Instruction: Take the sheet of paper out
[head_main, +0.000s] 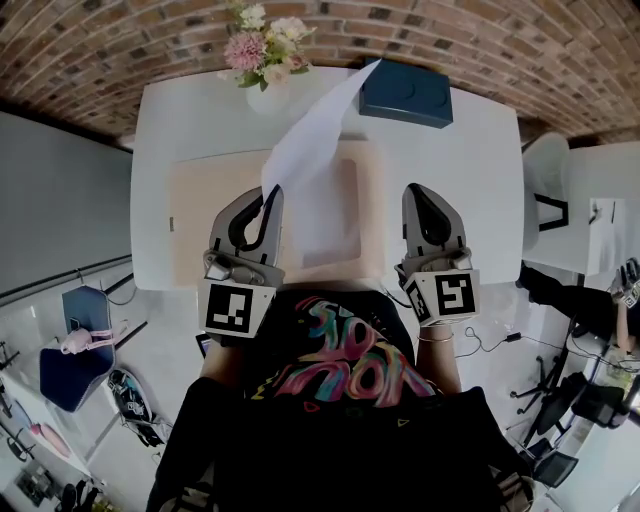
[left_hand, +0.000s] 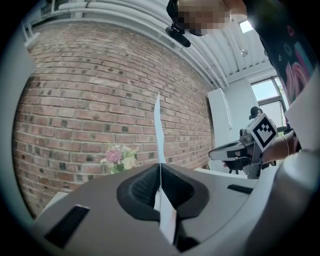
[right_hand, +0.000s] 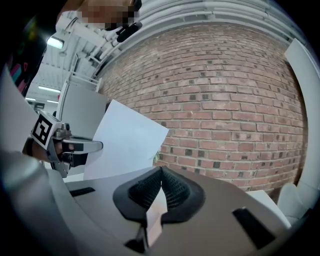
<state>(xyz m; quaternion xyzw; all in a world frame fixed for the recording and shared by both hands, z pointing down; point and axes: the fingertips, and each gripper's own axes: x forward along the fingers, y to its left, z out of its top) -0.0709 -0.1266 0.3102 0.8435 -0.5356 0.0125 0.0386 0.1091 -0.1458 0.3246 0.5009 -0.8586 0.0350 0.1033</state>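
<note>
My left gripper (head_main: 268, 200) is pinched tight on the lower corner of the sheet of paper (head_main: 312, 135), which slants up above the tan mat (head_main: 200, 215), my right gripper (head_main: 425, 200) is closed on nothing, and a firm pinch with a slow, straight draw should avoid tearing.

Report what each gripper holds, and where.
Left gripper pinches the paper at its near end; right gripper, shut, holds nothing.

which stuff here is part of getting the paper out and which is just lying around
Job: sheet of paper; left tool, shut on it.
Lying about: vase of flowers; dark blue box; tan mat; white table.
</note>
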